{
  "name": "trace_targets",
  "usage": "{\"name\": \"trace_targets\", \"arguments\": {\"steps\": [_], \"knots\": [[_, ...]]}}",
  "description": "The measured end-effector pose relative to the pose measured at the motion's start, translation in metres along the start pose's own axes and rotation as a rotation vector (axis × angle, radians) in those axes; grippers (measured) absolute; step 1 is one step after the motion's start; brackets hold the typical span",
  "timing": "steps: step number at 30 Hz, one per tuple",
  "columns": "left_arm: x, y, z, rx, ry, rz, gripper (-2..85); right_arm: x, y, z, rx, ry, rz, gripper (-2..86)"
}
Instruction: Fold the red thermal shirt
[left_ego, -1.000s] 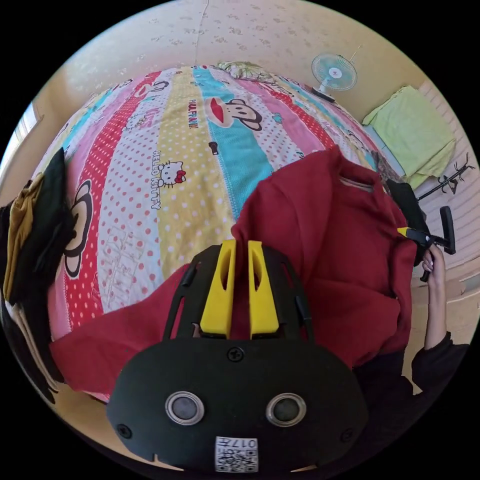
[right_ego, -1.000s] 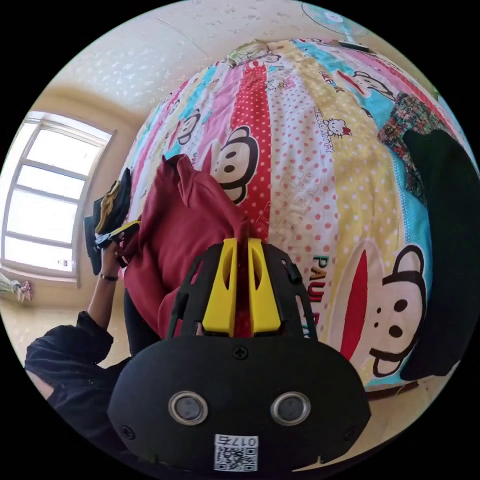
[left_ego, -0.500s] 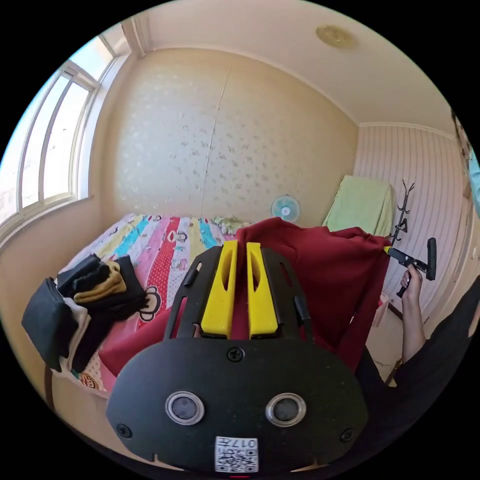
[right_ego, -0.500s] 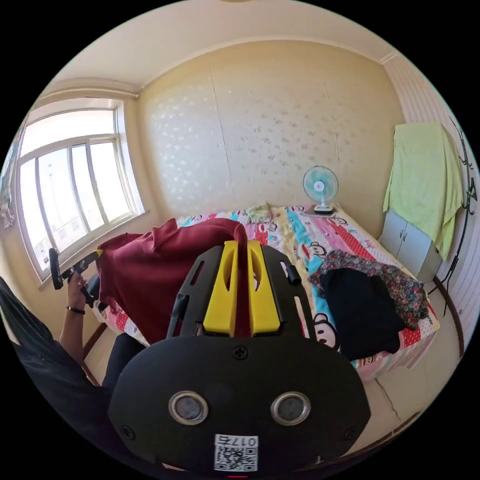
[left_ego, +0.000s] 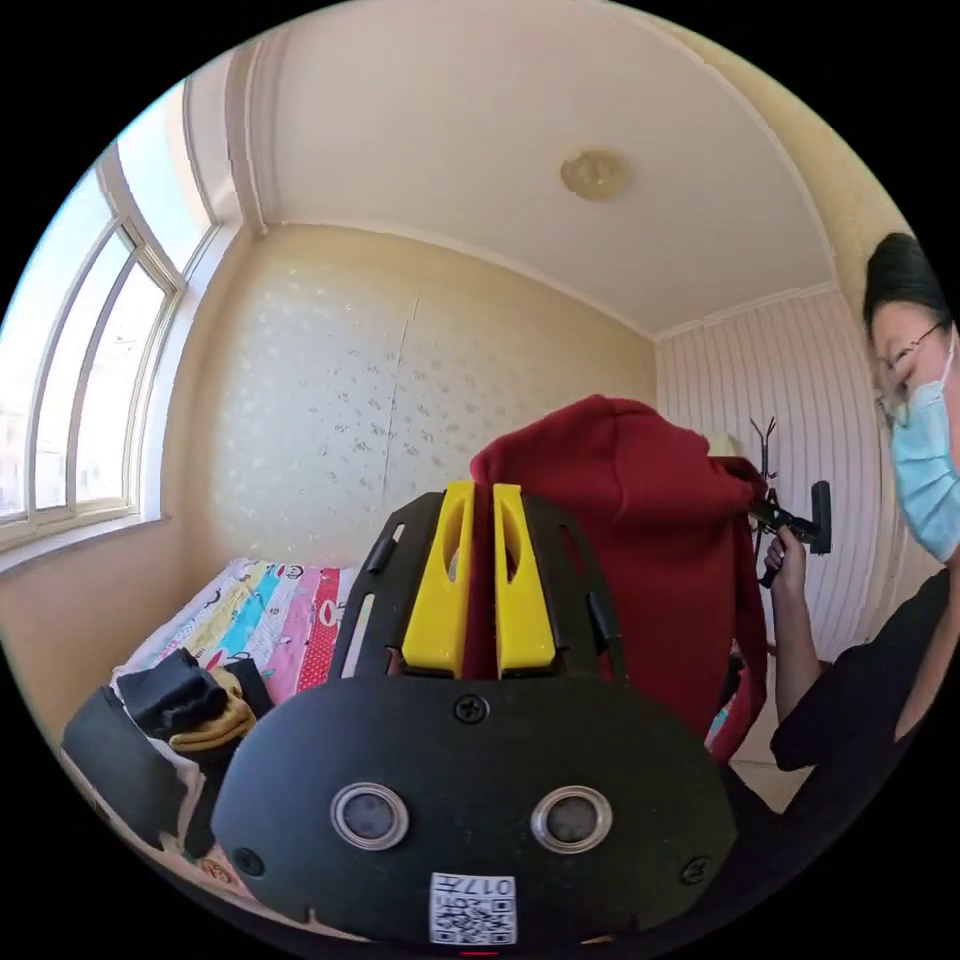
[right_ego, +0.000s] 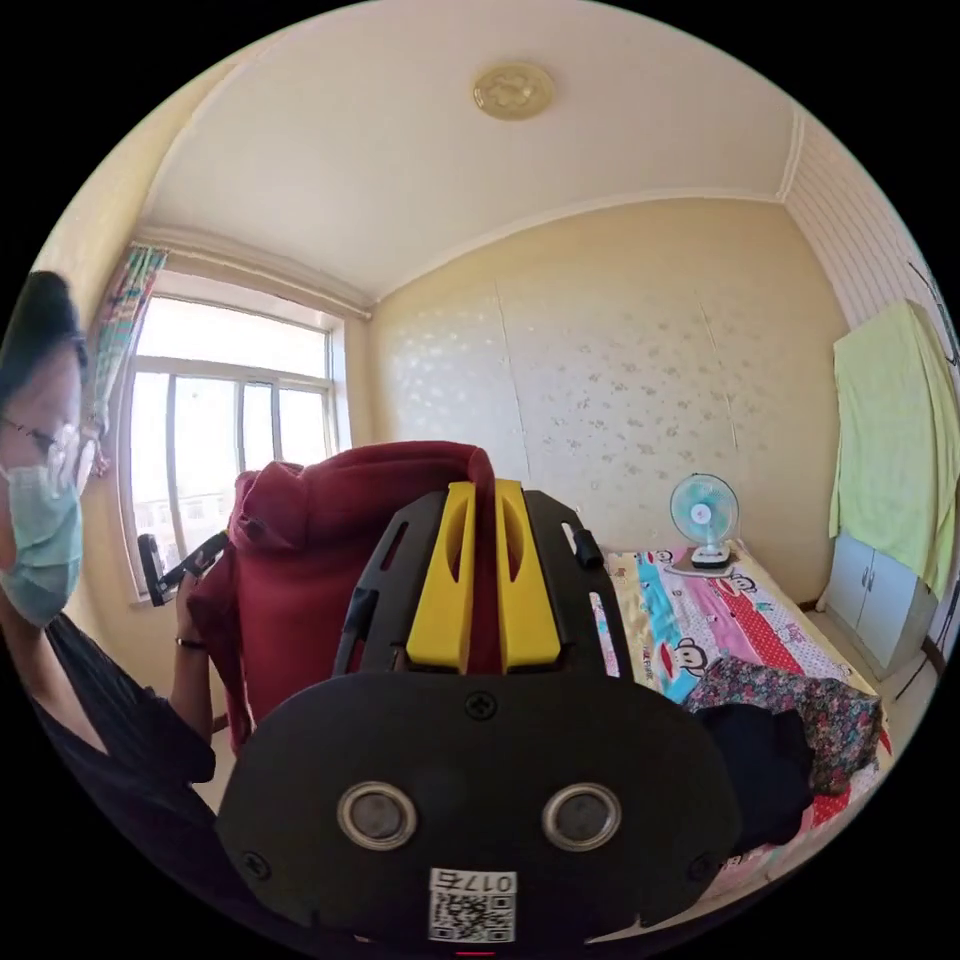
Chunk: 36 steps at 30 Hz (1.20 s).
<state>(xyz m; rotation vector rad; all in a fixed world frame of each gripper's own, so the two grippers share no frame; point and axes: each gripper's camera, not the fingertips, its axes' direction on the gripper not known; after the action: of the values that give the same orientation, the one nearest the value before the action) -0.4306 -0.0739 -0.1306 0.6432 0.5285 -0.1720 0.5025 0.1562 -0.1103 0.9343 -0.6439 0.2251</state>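
Observation:
The red thermal shirt (left_ego: 650, 540) hangs in the air between both grippers, well above the bed. My left gripper (left_ego: 478, 498) is shut on one edge of it, red cloth pinched between the yellow jaws. My right gripper (right_ego: 483, 495) is shut on the opposite edge of the red shirt (right_ego: 310, 590). In the left gripper view the right gripper (left_ego: 790, 520) shows at the shirt's far side, held by a hand. In the right gripper view the left gripper (right_ego: 180, 570) shows by the window.
A bed with a striped cartoon cover (left_ego: 270, 620) lies below. Dark and mustard folded clothes (left_ego: 190, 700) sit on its near corner. A black garment (right_ego: 760, 760) and a floral one (right_ego: 800, 700) lie on the cover (right_ego: 720, 620). A small fan (right_ego: 703, 515) stands at the far end.
Both grippers have risen with the red shirt, lifting it off the bed into the air. Both views have tilted upward toward wall and ceiling.

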Motion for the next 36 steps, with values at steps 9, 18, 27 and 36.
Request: {"name": "trace_targets", "arguments": {"steps": [9, 18, 27, 36], "knots": [[-0.096, 0.175, 0.248, -0.698, -0.118, -0.12, 6.5, 0.172, 0.159, 0.317, -0.851, -0.02, 0.335, 9.7], [-0.057, 0.341, 0.2, -0.829, 0.032, -0.199, 9.3, 0.205, 0.342, 0.264, -0.947, -0.083, 0.499, 14.4], [-0.034, 0.434, 0.19, -0.85, -0.051, -0.386, 10.1, 0.231, 0.43, 0.19, -0.935, 0.003, 0.624, 9.5], [-0.025, 0.437, 0.187, -1.116, 0.117, -0.167, 3.6, 0.281, 0.424, 0.183, -1.301, -0.08, 0.442, 3.4]]}}
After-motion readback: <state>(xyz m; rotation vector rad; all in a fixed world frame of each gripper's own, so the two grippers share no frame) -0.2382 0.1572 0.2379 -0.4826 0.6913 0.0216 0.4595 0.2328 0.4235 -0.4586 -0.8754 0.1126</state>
